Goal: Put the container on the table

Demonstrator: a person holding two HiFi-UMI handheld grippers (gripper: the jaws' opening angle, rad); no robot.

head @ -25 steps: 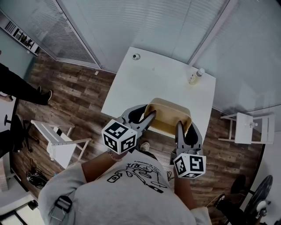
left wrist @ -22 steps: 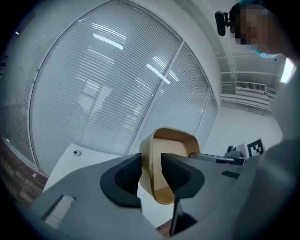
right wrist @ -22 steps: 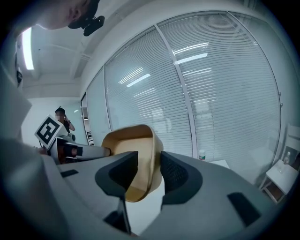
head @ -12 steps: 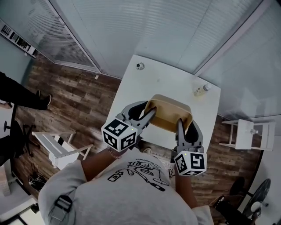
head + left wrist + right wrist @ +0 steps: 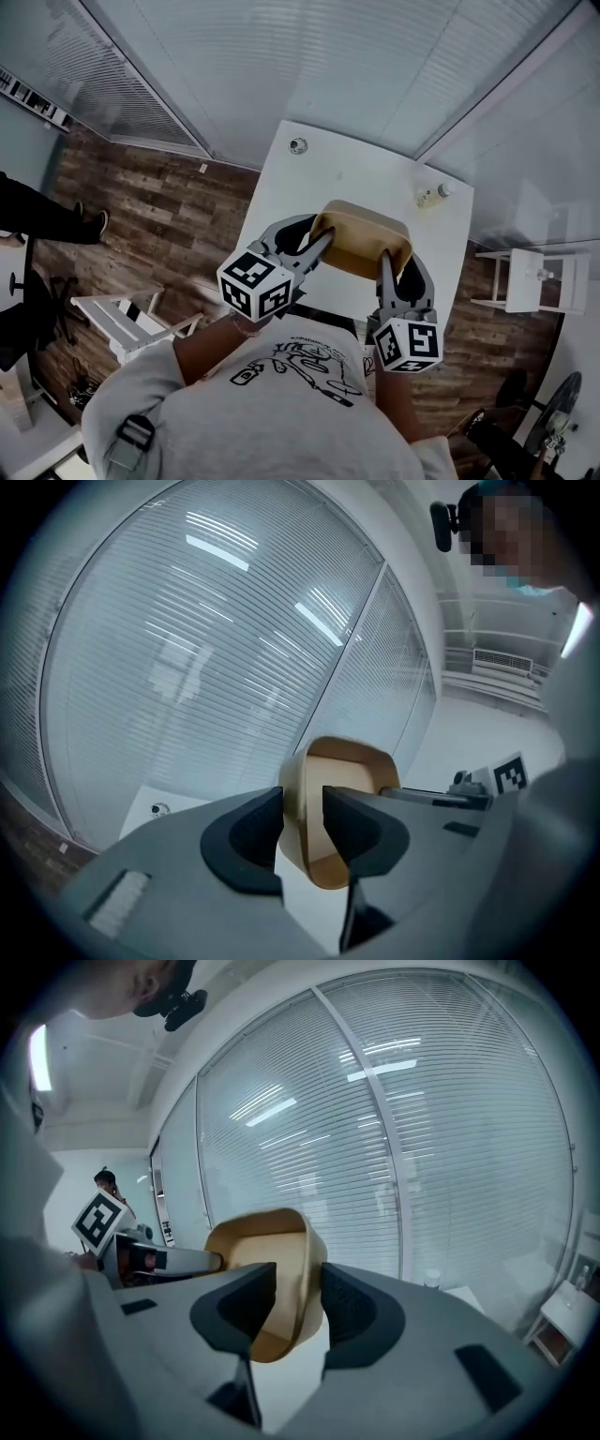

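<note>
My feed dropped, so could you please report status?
Jaws of left gripper and right gripper shut on tan container walls. It hangs over white table. Small bottle far right, clear.

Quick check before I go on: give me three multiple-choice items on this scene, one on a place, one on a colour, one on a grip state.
1. Where on the table does the small bottle stand?
A) near left corner B) far right corner C) centre
2. What colour is the container?
A) tan B) blue C) black
3. What holds the container?
A) left gripper alone B) right gripper alone C) both grippers

Answers:
1 B: the head view shows the bottle by the table's far right corner.
2 A: its walls show tan in every view.
3 C: each gripper view shows jaws clamped on a side wall.
</note>
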